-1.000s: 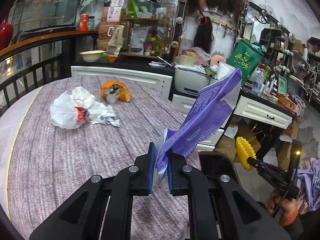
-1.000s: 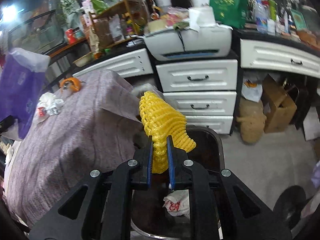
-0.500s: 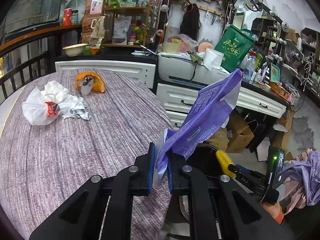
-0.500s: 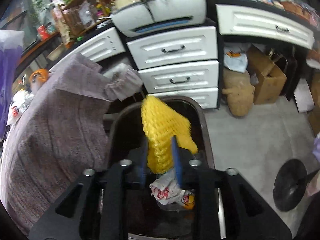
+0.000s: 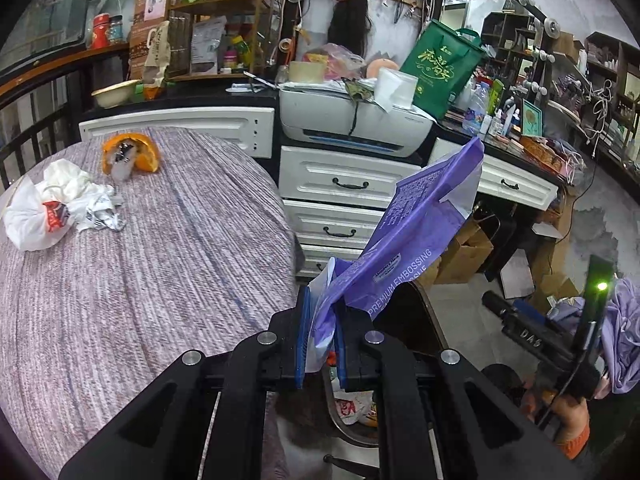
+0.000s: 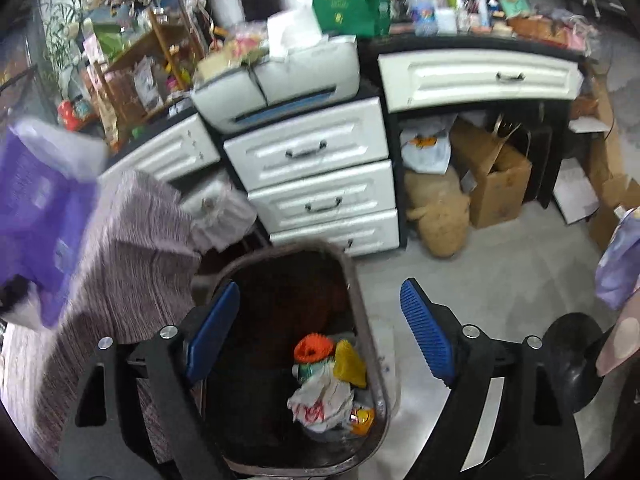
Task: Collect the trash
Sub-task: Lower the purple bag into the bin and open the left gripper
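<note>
My left gripper point(image 5: 320, 340) is shut on a purple tissue wrapper point(image 5: 412, 236), held over the table edge above the dark trash bin point(image 5: 416, 320). The wrapper also shows at the left of the right wrist view point(image 6: 40, 216). My right gripper point(image 6: 320, 332) is open and empty above the bin point(image 6: 360, 320). The yellow foam net point(image 6: 350, 362) lies inside the bin with crumpled white paper point(image 6: 320, 400) and an orange piece. On the table a white plastic bag point(image 5: 36, 216), crumpled foil wrapper point(image 5: 102, 212) and orange peel point(image 5: 130, 156) remain.
The table point(image 5: 140, 280) has a purple-grey cloth. White drawers point(image 6: 316, 184) and a printer point(image 5: 352, 124) stand behind the bin. Cardboard boxes point(image 6: 496, 184) and a brown sack sit on the floor under the desk. A black round base point(image 6: 576, 360) is at the right.
My right gripper moved over the bin, opened and let go of the yellow foam net, which now lies in the bin. My left gripper moved toward the bin with the purple wrapper.
</note>
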